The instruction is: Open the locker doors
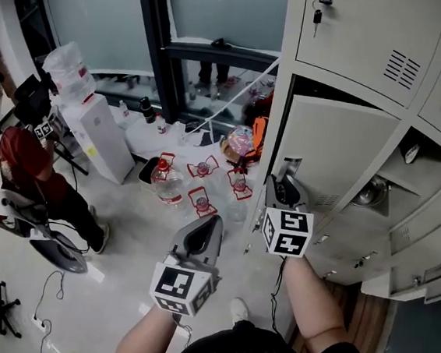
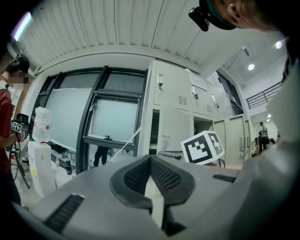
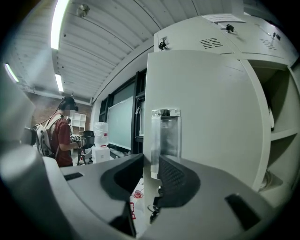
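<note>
Beneath my head camera, an open compartment beside the swung-out locker door [image 1: 329,152] holds a metal bowl [image 1: 370,192], and water bottles [image 1: 169,182] crowd the floor nearby. My left gripper [image 2: 151,159] shows its jaws closed on nothing, facing a window [image 2: 115,117]. My right gripper [image 3: 151,164] clamps the door's edge below a clear plastic holder [image 3: 165,133].

Bottles [image 1: 169,184] on floor [image 1: 116,274], left of lockers [image 1: 360,38]

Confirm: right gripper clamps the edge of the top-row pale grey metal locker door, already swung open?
Wrong row: the right gripper clamps the edge of the second-row pale grey metal locker door, already swung open. Head view shows it.
</note>
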Motion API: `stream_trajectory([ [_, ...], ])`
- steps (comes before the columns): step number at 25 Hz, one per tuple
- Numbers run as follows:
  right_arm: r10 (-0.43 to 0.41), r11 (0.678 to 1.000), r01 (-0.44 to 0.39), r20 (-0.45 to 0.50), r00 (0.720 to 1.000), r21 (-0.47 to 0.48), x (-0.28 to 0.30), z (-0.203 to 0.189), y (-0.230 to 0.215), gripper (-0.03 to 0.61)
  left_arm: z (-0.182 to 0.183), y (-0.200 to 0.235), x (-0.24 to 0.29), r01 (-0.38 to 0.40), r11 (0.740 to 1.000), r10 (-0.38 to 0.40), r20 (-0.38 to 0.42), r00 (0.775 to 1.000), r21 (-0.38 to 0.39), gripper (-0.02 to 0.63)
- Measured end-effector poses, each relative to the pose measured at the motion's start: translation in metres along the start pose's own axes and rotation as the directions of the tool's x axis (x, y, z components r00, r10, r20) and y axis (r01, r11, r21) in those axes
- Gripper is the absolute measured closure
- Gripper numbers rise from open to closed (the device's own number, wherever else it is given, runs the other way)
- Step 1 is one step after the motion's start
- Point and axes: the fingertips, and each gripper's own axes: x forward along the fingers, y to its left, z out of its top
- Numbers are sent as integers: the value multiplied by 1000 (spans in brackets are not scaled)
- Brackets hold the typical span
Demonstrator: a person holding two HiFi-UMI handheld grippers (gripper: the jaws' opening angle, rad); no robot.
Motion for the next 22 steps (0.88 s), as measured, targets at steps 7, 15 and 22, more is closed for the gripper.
stream_trajectory([
  [7, 43, 999, -43, 7, 999, 9, -33, -3, 6, 477, -5, -18, -24, 29, 1000, -29, -10, 1000, -2, 612],
  [15, 175, 985, -175, 33, 984, -12, -67, -7, 7, 477, -12, -38, -35, 78, 997, -78, -18, 997, -9, 612],
  [22, 248, 969, -247, 34, 968, -26, -95, -11, 5, 476, -10, -63, -35, 137, 991, -137, -11, 990, 0, 612],
])
